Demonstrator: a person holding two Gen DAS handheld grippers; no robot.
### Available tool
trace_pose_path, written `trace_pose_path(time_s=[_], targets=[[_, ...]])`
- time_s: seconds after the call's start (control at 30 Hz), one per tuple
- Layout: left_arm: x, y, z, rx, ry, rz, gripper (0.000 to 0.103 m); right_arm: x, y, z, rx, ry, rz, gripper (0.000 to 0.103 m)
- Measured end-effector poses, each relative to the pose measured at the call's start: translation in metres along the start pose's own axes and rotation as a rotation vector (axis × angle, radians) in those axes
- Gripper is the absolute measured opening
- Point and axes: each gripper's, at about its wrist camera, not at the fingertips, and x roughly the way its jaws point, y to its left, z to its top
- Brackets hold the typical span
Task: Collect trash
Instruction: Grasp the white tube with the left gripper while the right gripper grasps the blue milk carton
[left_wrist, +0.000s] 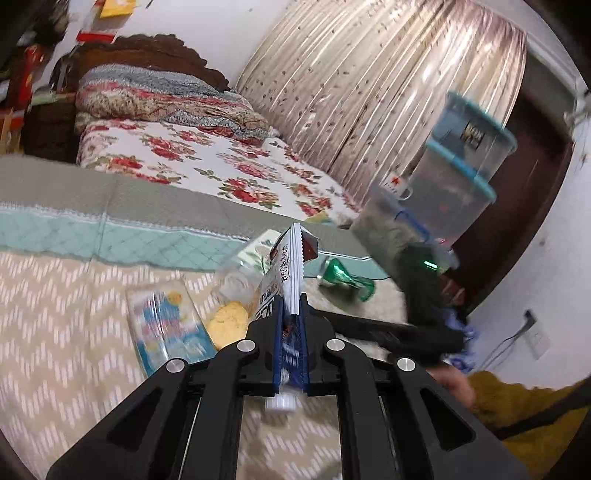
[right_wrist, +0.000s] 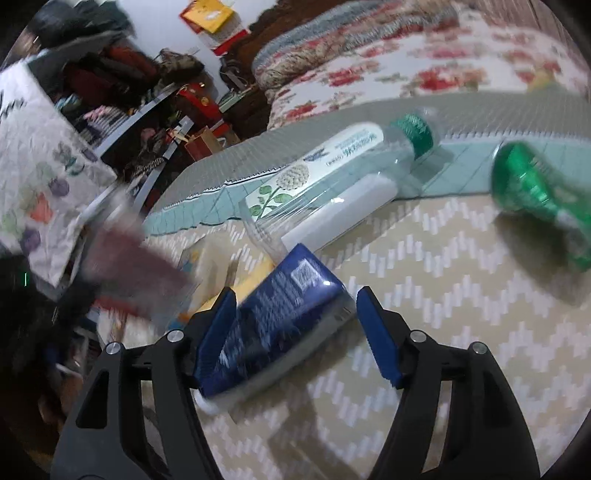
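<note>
Curtain (left_wrist: 369, 92) left-only — clutter shelves (right_wrist: 110, 92) right-only

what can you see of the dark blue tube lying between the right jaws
The dark blue tube looks like a soft squeezable plastic tube with small white print and a white code square near its flat crimped end. A white cap shows at its near end. It lies flat and slantwise on the beige zigzag blanket, between the open jaws of the right gripper. It seems to lie against the left pad; the right pad stands clear. Motion blur hides the wording.
</note>
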Motion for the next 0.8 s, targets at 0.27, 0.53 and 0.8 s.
trace_pose_path(time_s=[0.27,0.53,0.8], targets=[[-0.014,0.01,-0.037,-0.081,0.056,-0.071,0.007,0.017,-0.012,0.003,0.123,0.024,0.052,0.069],[0.036,0.005,-0.053,-0.128,0.193,-0.145,0.006,-0.027,-0.001,-0.013,0.003,-0.136,-0.094,0.07],[0.053,-0.014,-0.062,-0.067,0.233,-0.161,0.007,-0.03,-0.015,-0.015,0.085,-0.082,-0.004,0.073]])
